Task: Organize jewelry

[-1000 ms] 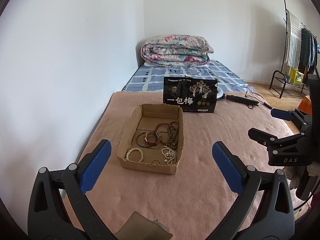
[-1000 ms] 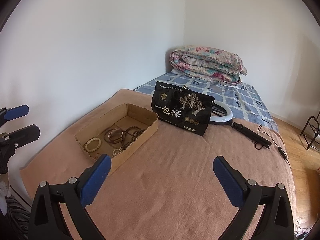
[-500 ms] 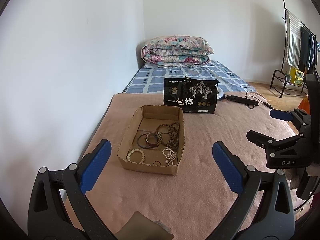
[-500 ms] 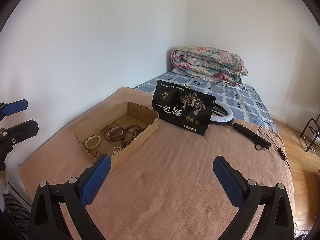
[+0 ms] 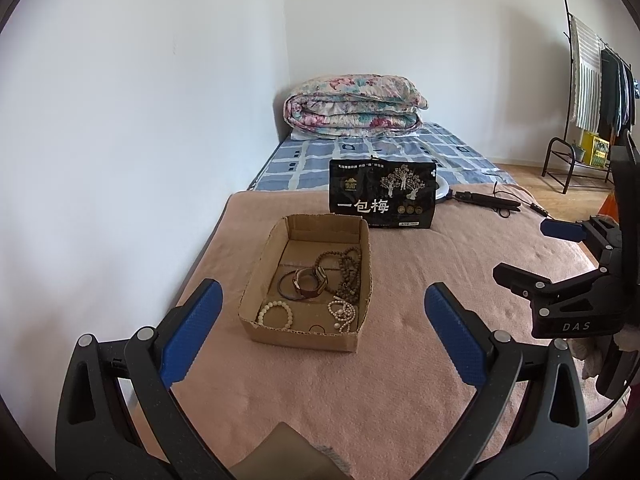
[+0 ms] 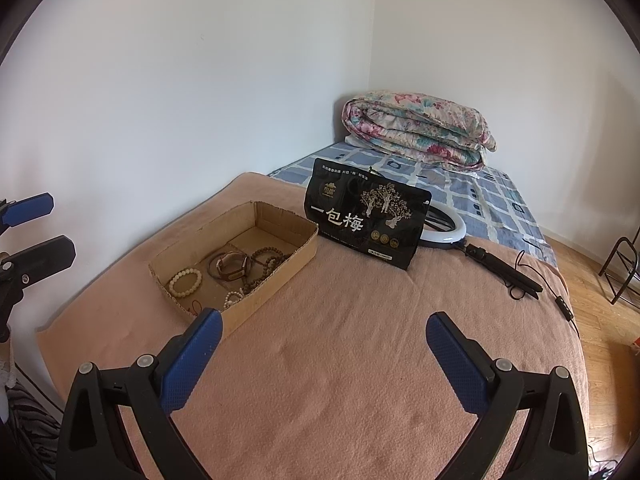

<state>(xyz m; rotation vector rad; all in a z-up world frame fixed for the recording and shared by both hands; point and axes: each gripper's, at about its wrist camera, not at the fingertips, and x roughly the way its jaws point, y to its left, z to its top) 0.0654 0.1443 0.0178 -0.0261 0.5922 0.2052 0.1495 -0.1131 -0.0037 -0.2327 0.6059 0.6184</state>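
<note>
A shallow cardboard box (image 5: pixel 362 264) (image 6: pixel 276 276) sits on the pink blanket and holds several pieces: a pale bead bracelet (image 5: pixel 275 314) (image 6: pixel 185 282), a brown watch (image 5: pixel 309 281) (image 6: pixel 233 267), dark wooden beads (image 5: pixel 349 272) (image 6: pixel 267 258) and a white bead string (image 5: pixel 343 314). My left gripper (image 5: pixel 320 334) is open and empty, just short of the box. My right gripper (image 6: pixel 322 354) is open and empty, to the right of the box; it also shows at the right of the left wrist view (image 5: pixel 532 250).
A black snack bag (image 5: pixel 382 199) (image 6: pixel 366 218) stands behind the box. A ring light with its handle and cable (image 6: pixel 452 234) lies to its right. A folded floral quilt (image 5: pixel 352 106) lies on the checked mattress. A clothes rack (image 5: pixel 592 80) stands at the right.
Both grippers have drawn back and up a little, so the box looks slightly farther. Nothing was grasped or moved.
</note>
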